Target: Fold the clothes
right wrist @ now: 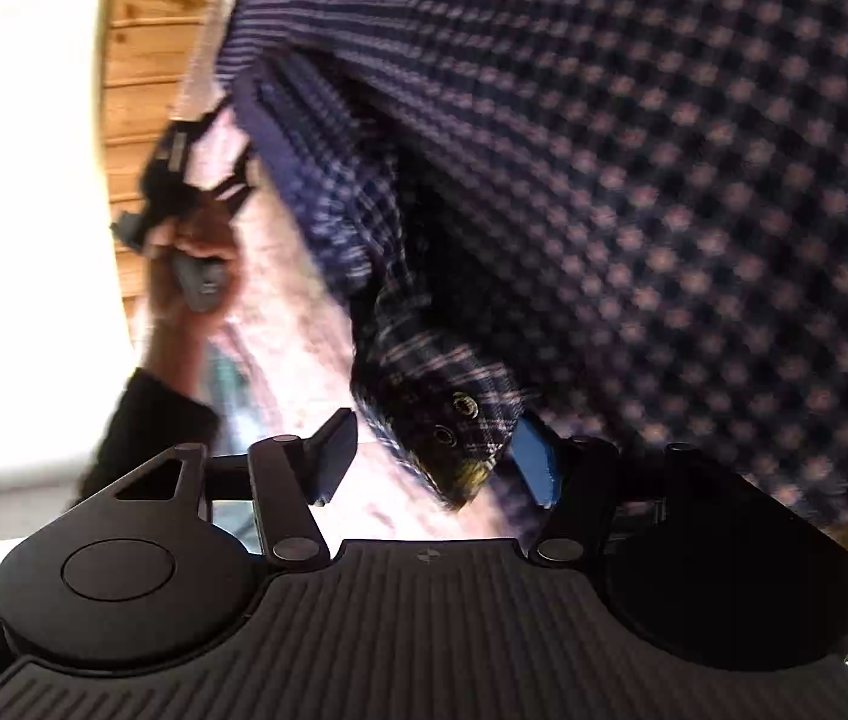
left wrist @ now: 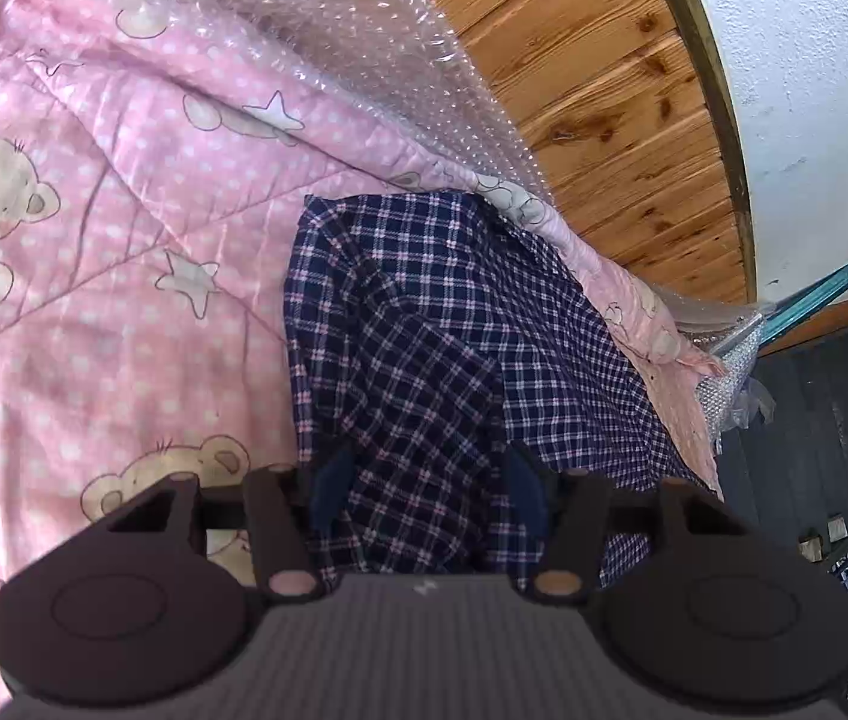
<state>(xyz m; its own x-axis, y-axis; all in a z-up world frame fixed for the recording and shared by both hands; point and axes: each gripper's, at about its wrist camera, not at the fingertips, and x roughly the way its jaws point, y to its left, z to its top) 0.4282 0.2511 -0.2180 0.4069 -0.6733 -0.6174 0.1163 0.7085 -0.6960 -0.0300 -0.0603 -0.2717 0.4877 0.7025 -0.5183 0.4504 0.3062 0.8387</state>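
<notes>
**A:** What's the biggest thing in sight?

**B:** A pink quilt [left wrist: 124,252] printed with teddy bears and stars, spread out and filling most of the left wrist view. A sheet of bubble wrap [left wrist: 364,42] lies over its far edge, next to a wood-panelled wall [left wrist: 592,90].

**A:** And the clothing?

**B:** A navy checked shirt [left wrist: 424,324] lies on the quilt near its right edge, creased, one layer folded over another. In the right wrist view, which is blurred, the same cloth fills the upper right, and a corner with two metal snaps [right wrist: 454,420] hangs down.

**A:** The tongs?

**B:** The left tongs [left wrist: 430,486] stand open over the shirt's near end, cloth showing between the blue pads; whether they touch it I cannot tell. The right tongs [right wrist: 433,462] are open too, the snap corner between them, not clamped.

**A:** Any containers?

**B:** None that I can make out. At the left of the right wrist view a hand [right wrist: 184,264] in a dark sleeve holds the left tongs.
</notes>
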